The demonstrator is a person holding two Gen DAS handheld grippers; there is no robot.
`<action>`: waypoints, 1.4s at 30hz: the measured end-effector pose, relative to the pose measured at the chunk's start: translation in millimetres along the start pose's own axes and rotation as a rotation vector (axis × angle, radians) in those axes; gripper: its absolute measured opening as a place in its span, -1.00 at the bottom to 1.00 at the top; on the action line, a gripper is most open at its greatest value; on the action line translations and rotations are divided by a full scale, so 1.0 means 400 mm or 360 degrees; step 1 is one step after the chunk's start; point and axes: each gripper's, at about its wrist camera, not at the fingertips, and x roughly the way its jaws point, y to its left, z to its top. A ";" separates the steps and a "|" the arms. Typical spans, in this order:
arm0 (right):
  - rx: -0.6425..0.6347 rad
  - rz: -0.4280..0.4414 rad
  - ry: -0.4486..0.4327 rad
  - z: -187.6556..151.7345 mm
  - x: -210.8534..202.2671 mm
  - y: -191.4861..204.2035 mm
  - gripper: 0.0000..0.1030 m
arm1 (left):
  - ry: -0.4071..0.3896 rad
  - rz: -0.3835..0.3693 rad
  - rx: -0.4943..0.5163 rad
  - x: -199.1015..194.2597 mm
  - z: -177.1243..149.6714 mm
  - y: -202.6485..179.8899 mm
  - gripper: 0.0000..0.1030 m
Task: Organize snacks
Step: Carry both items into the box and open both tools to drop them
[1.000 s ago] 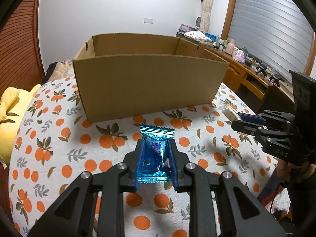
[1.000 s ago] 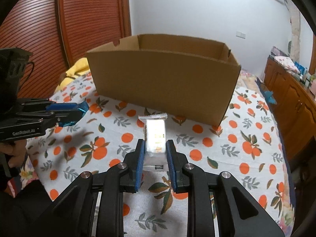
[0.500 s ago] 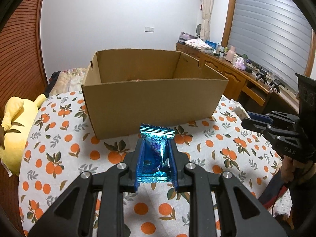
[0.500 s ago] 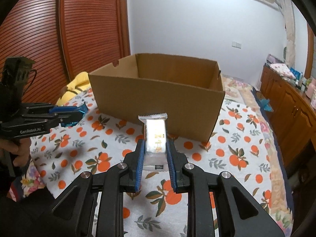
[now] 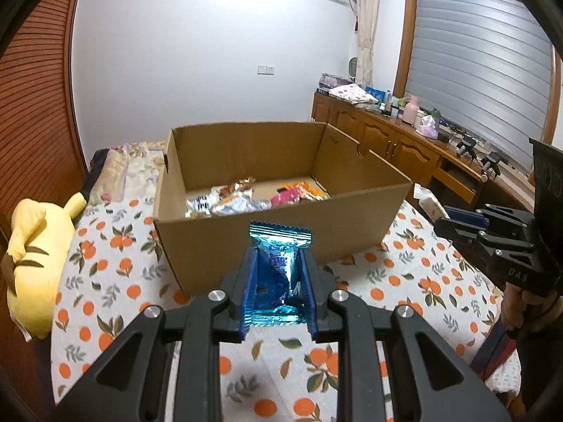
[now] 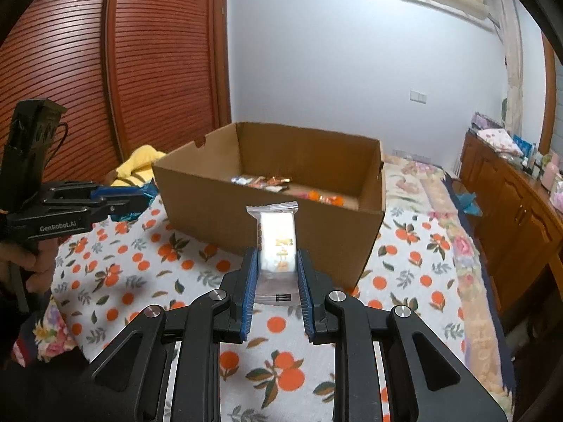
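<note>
My left gripper (image 5: 278,263) is shut on a shiny blue snack packet (image 5: 279,270), held above the table in front of the open cardboard box (image 5: 281,242). My right gripper (image 6: 276,263) is shut on a white snack packet (image 6: 276,242), also held in front of the box (image 6: 246,211). Several wrapped snacks (image 5: 239,200) lie on the box floor, also seen in the right wrist view (image 6: 274,181). The right gripper shows at the right of the left view (image 5: 492,239); the left gripper shows at the left of the right view (image 6: 81,204).
The box stands on a table with an orange-print cloth (image 5: 116,263). A yellow plush toy (image 5: 31,246) lies at the left edge. A wooden sideboard (image 5: 404,144) with bottles runs along the right wall. A white packet (image 5: 427,202) lies right of the box.
Both grippers have risen with their packets still held. The box now looks lower and its inside with the snacks has come into view.
</note>
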 end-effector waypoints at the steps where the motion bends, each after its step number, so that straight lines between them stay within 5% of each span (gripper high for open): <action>1: -0.0003 0.0005 -0.0006 0.007 0.003 -0.002 -0.60 | -0.0005 0.0003 0.0002 0.003 0.009 0.003 -0.57; 23: -0.0069 0.0040 -0.0021 0.147 0.161 -0.038 -0.60 | 0.0006 0.0037 0.0046 0.169 0.175 0.080 -0.57; 42: -0.0040 0.0130 0.0131 0.218 0.356 -0.059 -0.60 | 0.0075 0.0097 0.0079 0.269 0.253 0.091 -0.51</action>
